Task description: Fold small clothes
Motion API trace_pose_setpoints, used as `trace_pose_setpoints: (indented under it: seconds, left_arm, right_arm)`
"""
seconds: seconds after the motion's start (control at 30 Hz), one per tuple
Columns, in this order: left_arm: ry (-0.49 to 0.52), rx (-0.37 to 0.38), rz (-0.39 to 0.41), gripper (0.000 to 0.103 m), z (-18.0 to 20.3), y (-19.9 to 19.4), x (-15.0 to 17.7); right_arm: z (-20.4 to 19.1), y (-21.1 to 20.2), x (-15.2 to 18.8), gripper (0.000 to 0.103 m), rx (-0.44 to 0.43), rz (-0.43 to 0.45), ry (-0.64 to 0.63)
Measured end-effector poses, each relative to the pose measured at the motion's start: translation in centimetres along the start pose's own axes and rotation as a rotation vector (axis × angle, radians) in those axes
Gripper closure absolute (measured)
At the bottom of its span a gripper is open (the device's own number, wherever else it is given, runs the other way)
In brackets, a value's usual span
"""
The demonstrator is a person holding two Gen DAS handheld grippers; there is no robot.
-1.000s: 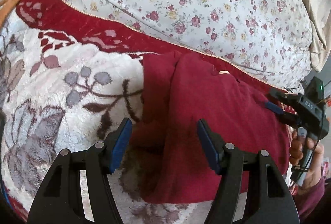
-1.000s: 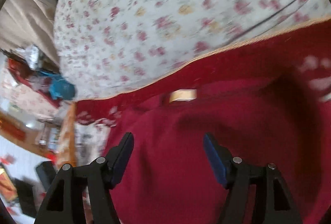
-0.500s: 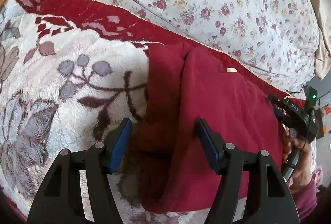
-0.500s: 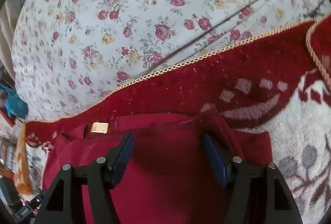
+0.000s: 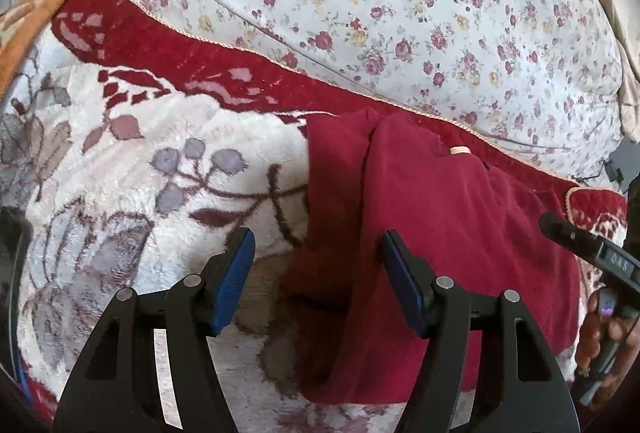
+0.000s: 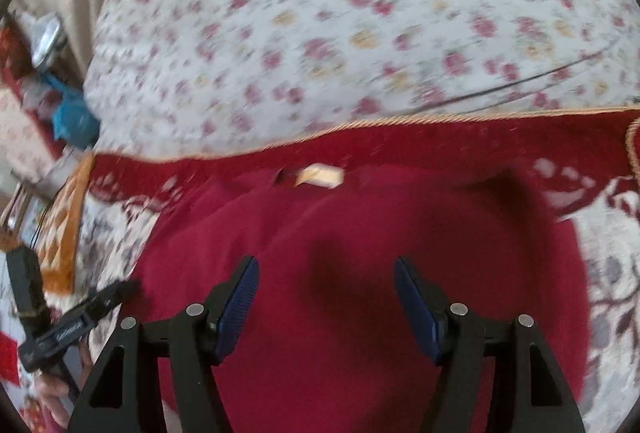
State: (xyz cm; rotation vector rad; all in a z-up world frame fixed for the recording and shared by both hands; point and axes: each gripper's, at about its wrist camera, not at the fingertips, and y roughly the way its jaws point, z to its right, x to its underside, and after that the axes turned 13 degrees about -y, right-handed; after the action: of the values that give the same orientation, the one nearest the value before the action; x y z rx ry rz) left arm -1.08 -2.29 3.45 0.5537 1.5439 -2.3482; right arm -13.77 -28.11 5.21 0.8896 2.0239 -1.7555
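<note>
Dark red folded fabric garment (image 5: 460, 217), tan neck label (image 6: 320, 175) uppermost, on plush cream-and-red floral blanket (image 5: 160, 161). Left claw (image 5: 316, 273) released, over the garment's edge. Right claw (image 6: 326, 297) released above the garment.

No legible text anywhere.

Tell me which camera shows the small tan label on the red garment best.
The right wrist view: the label sits near the middle, large though blurred, at the red garment's far edge. The left wrist view shows the label sharper but tiny.
</note>
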Motion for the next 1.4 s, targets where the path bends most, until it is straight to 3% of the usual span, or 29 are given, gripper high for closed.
trace_pose_setpoints:
  seconds: [0.33, 0.6, 0.67, 0.8, 0.9, 1.07, 1.13, 1.23, 1.27, 1.3, 1.33, 1.4]
  left_arm:
    - [0.028, -0.019, 0.006, 0.037, 0.2, 0.2, 0.2]
    - [0.033, -0.021, -0.020, 0.037, 0.3, 0.9, 0.1]
    - [0.034, -0.020, -0.023, 0.037, 0.3, 1.0, 0.1]
    - [0.018, -0.008, -0.049, 0.037, 0.0, 1.3, -0.2]
    - [-0.013, 0.024, -0.065, 0.037, -0.6, 0.9, -0.6]
    - [0.015, 0.016, -0.060, 0.037, -0.2, 0.7, -0.3]
    - [0.020, 0.017, -0.062, 0.037, -0.1, 0.7, -0.2]
    - [0.002, 0.023, -0.070, 0.037, -0.5, 0.7, -0.4]
    - [-0.004, 0.027, -0.072, 0.037, -0.6, 0.6, -0.4]
    - [-0.008, 0.032, -0.075, 0.037, -0.7, 0.5, -0.4]
    - [-0.009, 0.035, -0.076, 0.037, -0.7, 0.4, -0.5]
    - [-0.005, 0.036, -0.072, 0.037, -0.6, 0.2, -0.5]
  right_arm:
    - [-6.2, 4.6, -0.3, 0.036, -0.056, -0.064, -0.128]
    - [-10.2, 7.0, -2.4, 0.036, -0.039, -0.021, -0.214]
    - [-11.2, 8.1, -3.0, 0.041, -0.038, -0.025, -0.241]
    - [-12.9, 11.7, -4.3, 0.042, -0.019, -0.113, -0.299]
    - [-12.8, 11.8, -5.6, 0.042, -0.022, -0.128, -0.266]
    - [-13.6, 9.9, -7.8, 0.042, -0.077, -0.058, -0.214]
    - [-14.3, 10.9, -8.3, 0.039, -0.090, -0.092, -0.217]
    - [-14.8, 14.6, -8.3, 0.040, -0.092, -0.218, -0.203]
    - [-14.7, 15.6, -8.1, 0.050, -0.082, -0.230, -0.192]
    - [-14.7, 15.7, -8.1, 0.071, -0.061, -0.210, -0.200]
    - [-14.8, 15.3, -8.1, 0.080, -0.056, -0.182, -0.214]
    - [-15.8, 14.2, -8.3, 0.089, -0.071, -0.150, -0.263]
